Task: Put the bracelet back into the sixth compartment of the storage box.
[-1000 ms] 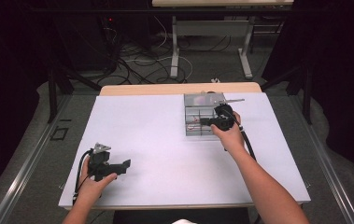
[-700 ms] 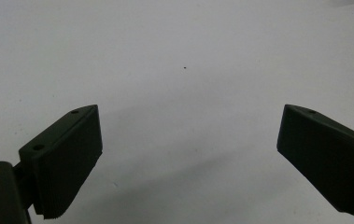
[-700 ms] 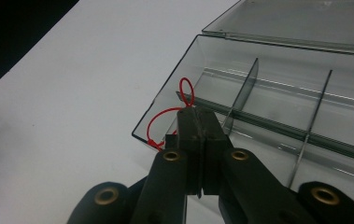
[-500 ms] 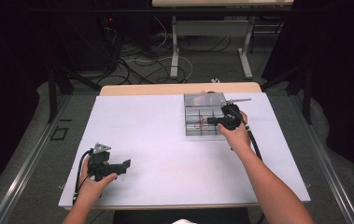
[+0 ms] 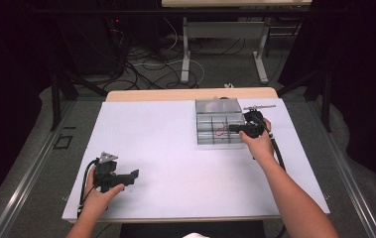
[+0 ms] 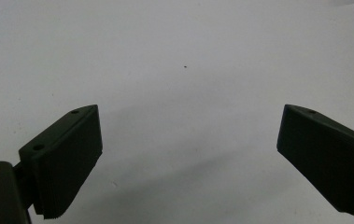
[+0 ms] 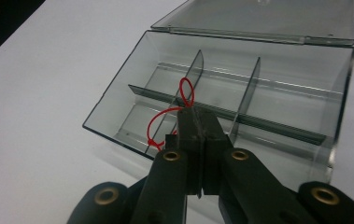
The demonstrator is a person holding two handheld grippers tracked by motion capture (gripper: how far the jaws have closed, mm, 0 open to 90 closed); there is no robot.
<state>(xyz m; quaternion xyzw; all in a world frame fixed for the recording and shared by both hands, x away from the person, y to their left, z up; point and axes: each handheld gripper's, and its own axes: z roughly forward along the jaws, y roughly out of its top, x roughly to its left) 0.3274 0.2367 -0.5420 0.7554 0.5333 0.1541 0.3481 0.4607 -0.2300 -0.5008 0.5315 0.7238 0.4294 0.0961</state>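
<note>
A clear plastic organizer box with dividers stands open at the back right of the white table, its lid folded back. My right gripper hovers over the box's compartments, shut on a thin red wire whose loops stick out above and to the side of the jaw tips. My left gripper rests low over the bare tabletop near the front left, open wide with nothing between its jaws.
A thin metal tool lies on the white table behind the right hand, near the far right edge. Cables trail from both grippers. Dark floor with cords and table legs lies beyond the table.
The right gripper has shifted slightly right and nearer over the box with the red wire in it. The left gripper has stayed put.
</note>
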